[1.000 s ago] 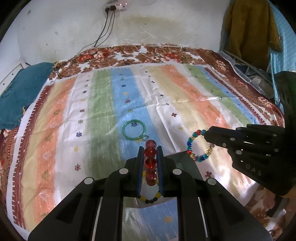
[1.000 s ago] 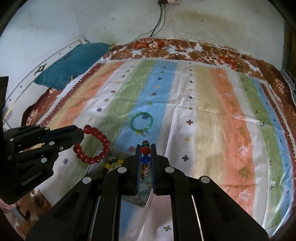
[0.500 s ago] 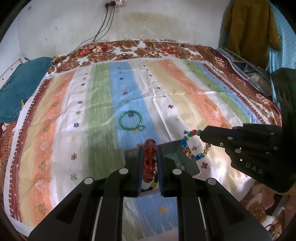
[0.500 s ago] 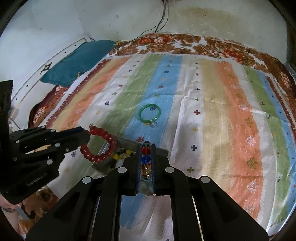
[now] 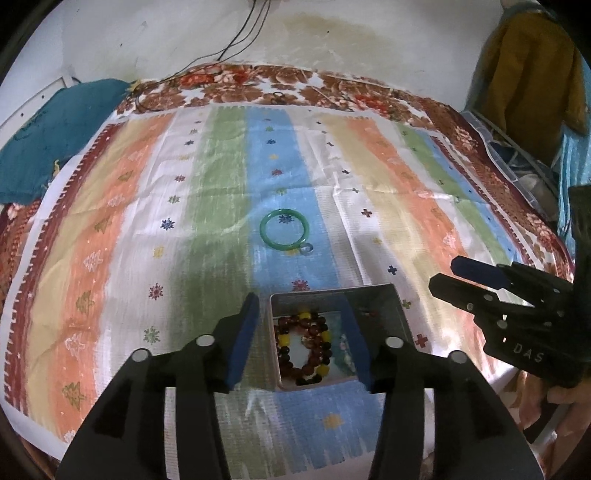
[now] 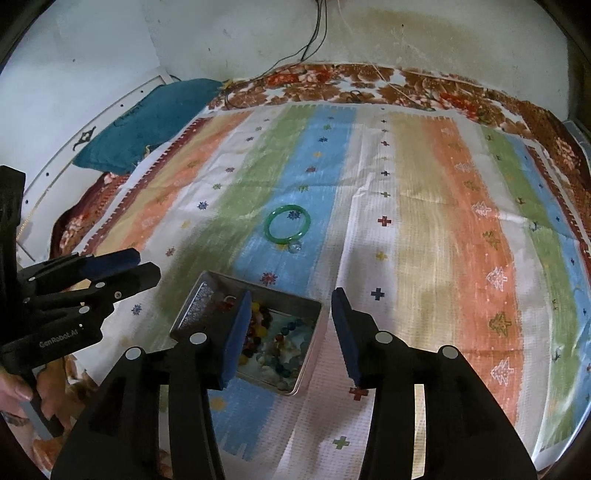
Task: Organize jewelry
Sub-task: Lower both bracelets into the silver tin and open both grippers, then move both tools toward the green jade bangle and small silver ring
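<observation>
Two hand-held grippers hang over a small metal tin (image 5: 334,295) on a bed spread with a striped cloth (image 5: 221,206), their fingers parting and nothing between them. The left gripper (image 5: 301,338) points down into the tin, its blue-padded fingers straddling the near-left corner; the right gripper (image 6: 291,332) stands likewise over the tin's right side, one finger above the contents and the other out past the right wall. Both seem placed directly above the opening so that whatever leaves the fingers lands inside rather than on the cloth.

In the tin lies a dark bead bracelet with yellow beads (image 5: 303,345), curled against the left wall, and beside it a loose heap of mixed coloured beads (image 6: 280,343), blue, red and clear among them; how many separate pieces make up that heap cannot be told. The tin's floor is pale and glossy.

Still outside, a green bangle (image 5: 283,230) rests flat on the blue stripe, well beyond the tin's far edge, with a small clear ring (image 5: 306,250) touching its near-right rim. By the look of things, these are the pieces left to collect. A teal pillow (image 6: 147,122) sits at the far left of the bed, and cables (image 6: 314,33) hang down the stained wall.
</observation>
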Available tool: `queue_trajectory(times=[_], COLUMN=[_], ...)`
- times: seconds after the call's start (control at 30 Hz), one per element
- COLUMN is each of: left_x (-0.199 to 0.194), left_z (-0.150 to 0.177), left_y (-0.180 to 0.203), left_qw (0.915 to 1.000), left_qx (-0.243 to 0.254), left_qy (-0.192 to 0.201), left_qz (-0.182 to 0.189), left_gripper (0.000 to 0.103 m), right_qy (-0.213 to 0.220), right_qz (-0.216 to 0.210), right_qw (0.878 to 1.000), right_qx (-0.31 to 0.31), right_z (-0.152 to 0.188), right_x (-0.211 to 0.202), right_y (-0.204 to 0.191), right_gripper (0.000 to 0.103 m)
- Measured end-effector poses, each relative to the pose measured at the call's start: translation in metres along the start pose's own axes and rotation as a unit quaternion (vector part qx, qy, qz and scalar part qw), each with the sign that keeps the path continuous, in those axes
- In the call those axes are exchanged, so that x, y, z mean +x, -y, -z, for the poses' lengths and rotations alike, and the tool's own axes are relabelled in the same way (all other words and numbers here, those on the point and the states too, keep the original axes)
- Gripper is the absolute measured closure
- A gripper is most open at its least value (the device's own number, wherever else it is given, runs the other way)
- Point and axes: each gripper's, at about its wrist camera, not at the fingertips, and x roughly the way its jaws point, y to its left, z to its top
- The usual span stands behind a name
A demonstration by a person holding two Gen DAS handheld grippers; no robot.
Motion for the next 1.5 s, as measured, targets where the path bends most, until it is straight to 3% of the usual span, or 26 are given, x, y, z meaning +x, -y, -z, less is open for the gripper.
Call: queue_trajectory(times=[0.33, 0.53, 0.8, 1.5], left_x=[0.024, 0.039, 0.049, 0.101], left_z=[-0.014, -0.024, -0.036, -0.062], left_y=[-0.007, -0.017, -0.030, -0.036], left_qw=[0.9990, 0.9986, 0.9973, 0.9964], left_qx=[-0.032, -0.037, -0.060, -0.047], left_qy=[-0.028, -0.037, -0.041, -0.069], left_qz=[0.012, -0.010, 0.009, -0.013], left_gripper=[0.044, 0.042, 0.039, 0.034], right_qy=[-0.006, -0.015, -0.021, -0.045], right_qz=[0.006, 0.001, -0.008, -0.014], right_qw=[1.000, 1.000, 1.000, 0.998], right_qx=[-0.005, -0.005, 0.001, -0.039], right_z=[-0.007, -0.012, -0.019, -0.036], right_x=[0.012, 0.022, 0.036, 0.073], right_y=[0.001, 0.006, 0.013, 0.005], right_gripper=[0.038, 0.037, 0.032, 0.023])
